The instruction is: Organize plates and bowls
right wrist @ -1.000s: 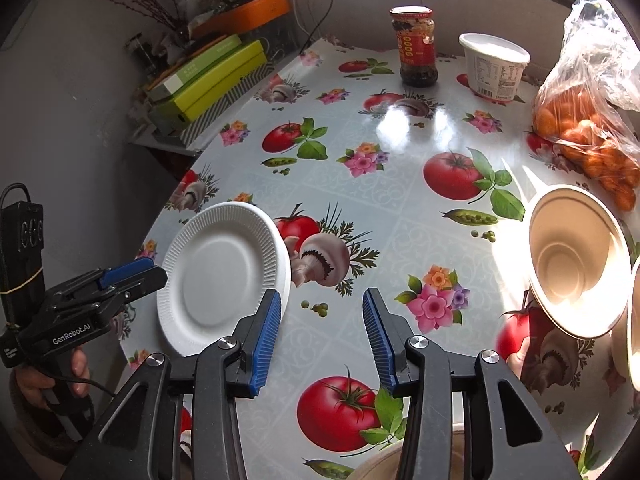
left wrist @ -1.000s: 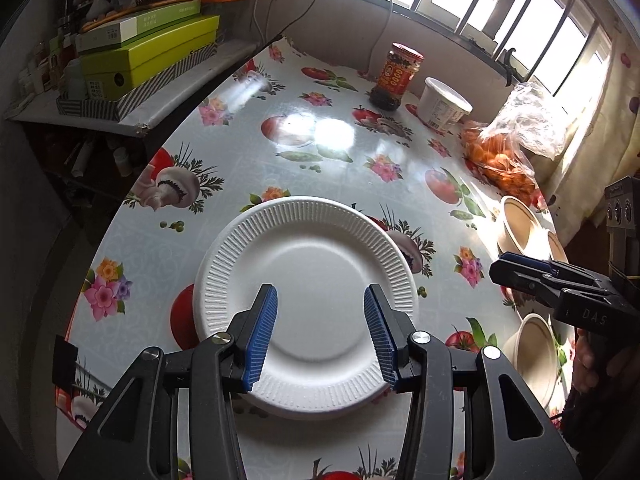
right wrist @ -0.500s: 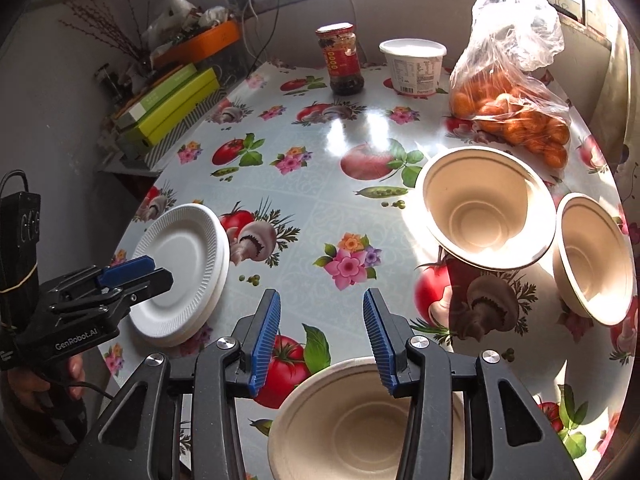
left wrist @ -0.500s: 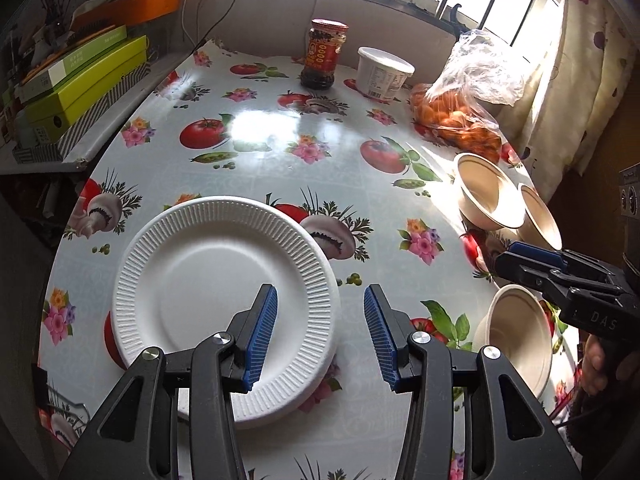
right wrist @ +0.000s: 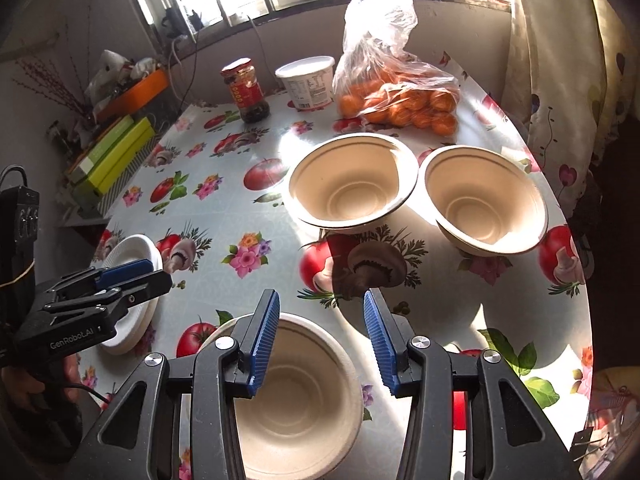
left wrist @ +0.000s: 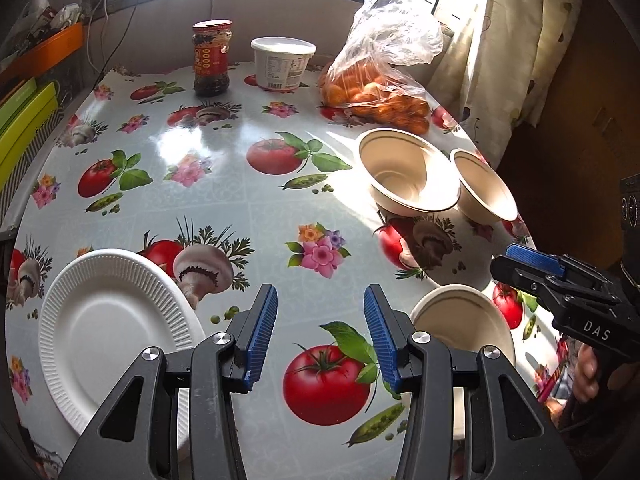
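Hanging over the counter (left wrist: 224, 196), both grippers stand with jaws partly apart and nothing between them. Left gripper (left wrist: 320, 336) sits above a printed tomato on bare cloth; right gripper (right wrist: 320, 336) sits over the near bowl (right wrist: 296, 392), pads clear of its rim.

Counter: glossy oilcloth printed with tomatoes, mushrooms, flowers and pea pods, strong sun patches across the far half. Barred window behind, a patterned curtain (left wrist: 508, 40) at the right edge, a side shelf at the left with green boxes (right wrist: 116, 156) and an orange tray (right wrist: 136, 92).

Plates (left wrist: 108, 336): white, ribbed rim, stacked at the near left corner, just left of the left gripper. Count not clear.

Bowls: three beige, all upright, all empty. Near bowl at the front edge. Mid bowl (right wrist: 352, 184) and right bowl (right wrist: 484, 200) farther back, side by side, rims nearly touching.

Back row, near the window: dark jar (left wrist: 211, 58) with red label and lid, contents dark; white tub (left wrist: 283, 63), lid on; clear bag (left wrist: 380, 68) of small orange fruit, top loose, just behind the mid bowl.
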{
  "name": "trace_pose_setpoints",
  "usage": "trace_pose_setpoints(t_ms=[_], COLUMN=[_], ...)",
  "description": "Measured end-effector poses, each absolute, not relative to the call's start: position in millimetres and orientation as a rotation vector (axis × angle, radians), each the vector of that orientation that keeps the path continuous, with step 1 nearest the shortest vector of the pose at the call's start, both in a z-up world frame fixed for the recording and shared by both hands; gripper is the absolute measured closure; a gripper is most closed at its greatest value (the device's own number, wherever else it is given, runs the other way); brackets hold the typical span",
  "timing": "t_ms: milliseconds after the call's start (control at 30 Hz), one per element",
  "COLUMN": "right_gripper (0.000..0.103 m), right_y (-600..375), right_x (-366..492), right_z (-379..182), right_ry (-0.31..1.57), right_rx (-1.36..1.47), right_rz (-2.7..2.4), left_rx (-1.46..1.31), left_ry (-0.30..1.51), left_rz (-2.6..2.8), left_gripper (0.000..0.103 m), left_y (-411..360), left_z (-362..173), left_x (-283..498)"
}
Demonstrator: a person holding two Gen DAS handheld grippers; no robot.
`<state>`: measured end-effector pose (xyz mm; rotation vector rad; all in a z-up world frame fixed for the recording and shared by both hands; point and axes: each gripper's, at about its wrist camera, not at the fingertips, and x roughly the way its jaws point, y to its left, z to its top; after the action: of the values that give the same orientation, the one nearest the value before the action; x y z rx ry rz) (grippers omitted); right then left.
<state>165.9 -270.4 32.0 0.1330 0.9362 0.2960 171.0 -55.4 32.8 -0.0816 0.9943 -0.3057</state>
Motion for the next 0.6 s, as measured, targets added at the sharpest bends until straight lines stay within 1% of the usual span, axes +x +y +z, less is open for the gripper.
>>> trace_pose_setpoints(t_ms=[267, 500, 600], right_gripper=[0.059, 0.059, 0.060], right_y=[-311, -310, -301], right_x=[136, 114, 107], right_z=[20, 7, 3], right_ry=[0.934, 0.945, 0.960], right_rx=[0.265, 0.326, 0.303], right_rz=[0.214, 0.247, 0.253], left_rx=[-0.085, -0.066, -0.065], left_ry=[1.043, 1.104, 1.148], left_rz=[-0.429, -0.537, -0.568], left_gripper=[0.057, 0.057, 0.057], left_y=[-80, -93, -97], left_z=[26, 14, 6], left_x=[174, 172, 173])
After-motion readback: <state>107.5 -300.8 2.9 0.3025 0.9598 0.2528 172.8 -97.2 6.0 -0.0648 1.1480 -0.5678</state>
